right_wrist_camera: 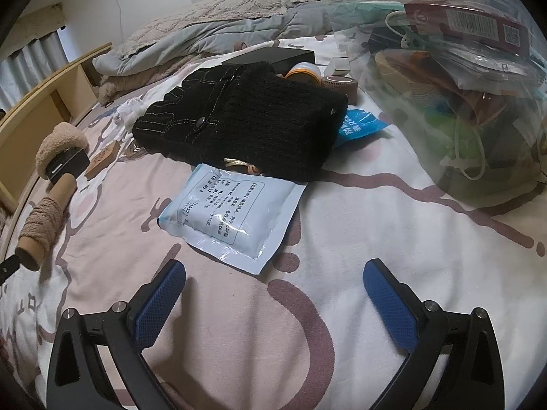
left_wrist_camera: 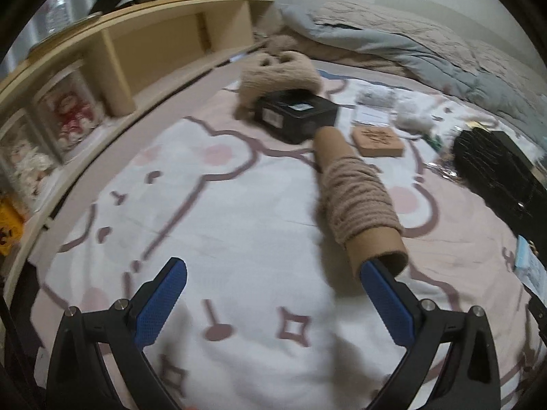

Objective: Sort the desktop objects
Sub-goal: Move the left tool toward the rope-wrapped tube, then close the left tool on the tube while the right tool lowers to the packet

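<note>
Bedsheet (left_wrist_camera: 239, 232), white and pink with a cartoon print, lies under everything we see. In the left wrist view our left gripper (left_wrist_camera: 273, 294) is spread wide with nothing between its blue pads; the right pad (left_wrist_camera: 386, 304) sits at the open end of a cardboard yarn cone (left_wrist_camera: 355, 198) wound with beige yarn, and we cannot tell whether they touch. Beyond the cone lies a black box (left_wrist_camera: 297, 116) with a small white label too blurred to read, a fuzzy beige knit piece (left_wrist_camera: 280, 71) draped over its far side. To the right of the box sits a tan square block (left_wrist_camera: 377, 141) with dark stamped markings we cannot read. In the right wrist view our right gripper (right_wrist_camera: 273, 294) is likewise spread apart and empty above the sheet. Just ahead of it lies a pale blue sealed packet (right_wrist_camera: 232, 218) printed with Chinese text in a box, its characters too small for us to read. Its far edge is tucked under a black knit garment (right_wrist_camera: 246, 123) with a snap button. To the right stands a clear plastic bag (right_wrist_camera: 454, 102) stuffed with items, a red carton (right_wrist_camera: 468, 24) with a barcode and QR code on top. Farthest away lies a rumpled grey quilt (right_wrist_camera: 205, 34).
</note>
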`<state>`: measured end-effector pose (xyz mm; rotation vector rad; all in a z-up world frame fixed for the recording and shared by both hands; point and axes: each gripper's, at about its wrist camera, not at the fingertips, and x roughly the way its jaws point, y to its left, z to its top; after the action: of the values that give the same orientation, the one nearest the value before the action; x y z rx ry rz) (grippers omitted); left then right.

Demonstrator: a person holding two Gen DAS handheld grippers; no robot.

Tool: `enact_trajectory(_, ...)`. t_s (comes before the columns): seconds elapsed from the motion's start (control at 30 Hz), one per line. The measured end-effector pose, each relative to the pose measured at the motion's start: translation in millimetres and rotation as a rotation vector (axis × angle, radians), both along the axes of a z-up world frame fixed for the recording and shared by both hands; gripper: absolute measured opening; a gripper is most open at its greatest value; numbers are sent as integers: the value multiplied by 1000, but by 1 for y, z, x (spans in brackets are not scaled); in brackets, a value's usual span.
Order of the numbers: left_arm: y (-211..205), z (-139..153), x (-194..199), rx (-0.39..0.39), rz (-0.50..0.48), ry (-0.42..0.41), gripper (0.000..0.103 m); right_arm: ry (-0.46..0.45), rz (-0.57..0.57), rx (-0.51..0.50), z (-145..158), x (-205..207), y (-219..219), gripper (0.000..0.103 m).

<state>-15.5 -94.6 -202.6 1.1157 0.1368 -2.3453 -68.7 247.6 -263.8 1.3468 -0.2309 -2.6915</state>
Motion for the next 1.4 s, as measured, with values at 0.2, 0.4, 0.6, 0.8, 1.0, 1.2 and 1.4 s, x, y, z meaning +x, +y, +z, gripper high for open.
enact_trajectory(0.2,-19,1,11,-1,62,-29,102,-8,4,31,-1,-2,-3,103)
enact_trajectory(0.4,-8,10,17,153,-39,67,102,-23,-18,90,3,-1,-5,103)
enact_trajectory(0.6,18,11,6,193,-154,80,102,-51,-21,169,5,-1,-4,103)
enact_trajectory(0.8,29,-3,1,152,-158,0,102,-53,-82,184,7,-3,12,103)
enact_trajectory(1.0,15,-18,-2,142,-83,-69,102,-66,-176,160,8,-5,35,103)
enact_trajectory(1.2,8,-30,-10,184,-39,-83,102,-83,-215,119,4,-5,47,103)
enact_trajectory(1.4,-5,-24,-10,107,20,-73,102,-78,-203,115,4,-5,48,103)
